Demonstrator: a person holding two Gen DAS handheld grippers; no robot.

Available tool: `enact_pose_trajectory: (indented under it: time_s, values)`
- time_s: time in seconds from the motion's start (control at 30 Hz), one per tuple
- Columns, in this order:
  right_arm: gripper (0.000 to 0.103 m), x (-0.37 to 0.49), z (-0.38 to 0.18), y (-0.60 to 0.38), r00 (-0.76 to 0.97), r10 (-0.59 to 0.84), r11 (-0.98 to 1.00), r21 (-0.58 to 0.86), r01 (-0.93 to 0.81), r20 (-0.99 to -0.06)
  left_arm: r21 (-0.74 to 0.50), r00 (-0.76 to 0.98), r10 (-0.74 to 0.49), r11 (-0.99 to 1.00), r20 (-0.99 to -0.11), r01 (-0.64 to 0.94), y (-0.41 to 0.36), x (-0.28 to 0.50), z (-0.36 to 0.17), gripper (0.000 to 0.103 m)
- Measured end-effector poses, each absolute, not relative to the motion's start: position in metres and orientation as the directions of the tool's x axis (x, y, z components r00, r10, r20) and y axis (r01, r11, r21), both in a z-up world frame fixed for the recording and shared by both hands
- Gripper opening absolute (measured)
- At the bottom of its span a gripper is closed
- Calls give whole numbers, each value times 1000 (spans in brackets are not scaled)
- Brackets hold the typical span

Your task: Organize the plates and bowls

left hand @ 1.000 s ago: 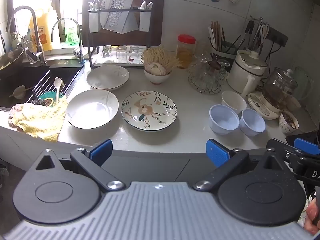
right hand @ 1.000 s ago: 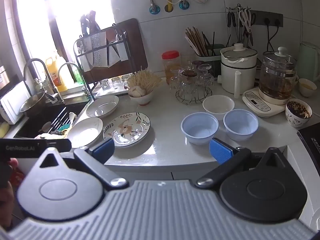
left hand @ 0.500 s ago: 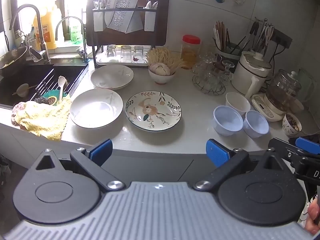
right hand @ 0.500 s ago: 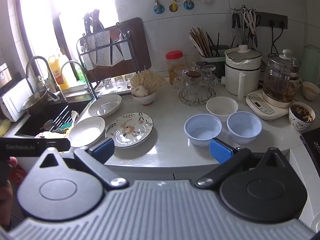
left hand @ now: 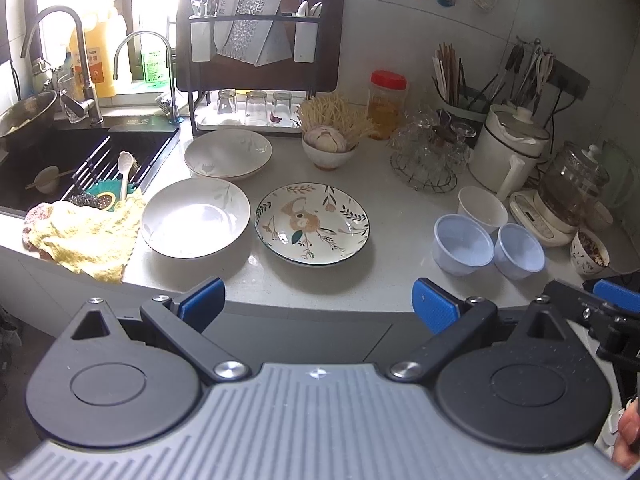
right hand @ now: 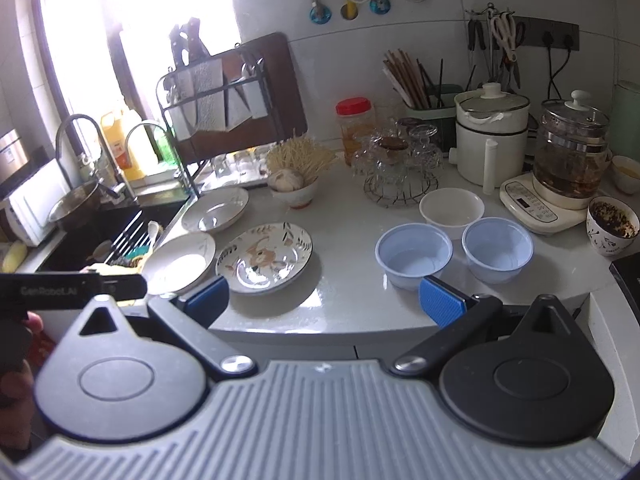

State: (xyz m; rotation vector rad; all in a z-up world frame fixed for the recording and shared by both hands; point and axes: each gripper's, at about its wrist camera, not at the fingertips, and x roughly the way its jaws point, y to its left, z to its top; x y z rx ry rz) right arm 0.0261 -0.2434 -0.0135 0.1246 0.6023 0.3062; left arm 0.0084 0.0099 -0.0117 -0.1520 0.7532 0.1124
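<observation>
On the pale counter lie two white plates (left hand: 195, 217) (left hand: 228, 153) and a flower-patterned plate (left hand: 312, 223). To their right stand two light blue bowls (left hand: 463, 244) (left hand: 519, 246) and a white bowl (left hand: 482, 208). My left gripper (left hand: 318, 306) hangs open in front of the counter edge, below the patterned plate. My right gripper (right hand: 324, 304) is open too, short of the counter edge, with the nearer blue bowl (right hand: 413, 254) just beyond its right finger. Neither holds anything.
A sink (left hand: 64, 160) with a yellow cloth (left hand: 86, 234) lies at the left. Behind the plates stand a dish rack (left hand: 260, 60), a bowl of garlic (left hand: 330, 148), a glass holder (left hand: 430, 156), a cooker (left hand: 510, 152) and a kettle (left hand: 572, 192). A cup (left hand: 590, 250) sits far right.
Both views have shifted slightly, the cameras rising and easing a little toward the counter. The dishes have not moved and both grippers remain open.
</observation>
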Motion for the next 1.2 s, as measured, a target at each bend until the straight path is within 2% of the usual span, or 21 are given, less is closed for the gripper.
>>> enact_pose_trajectory:
  time_s: [0.4, 1.2]
  values:
    - [103, 25, -16, -243, 784, 307, 951, 202, -233, -539, -79, 684, 30, 989, -729, -128, 8, 5, -27, 101]
    - [103, 24, -20, -237, 768, 347, 938, 200, -283, -538, -89, 678, 65, 978, -733, -190, 19, -19, -34, 101]
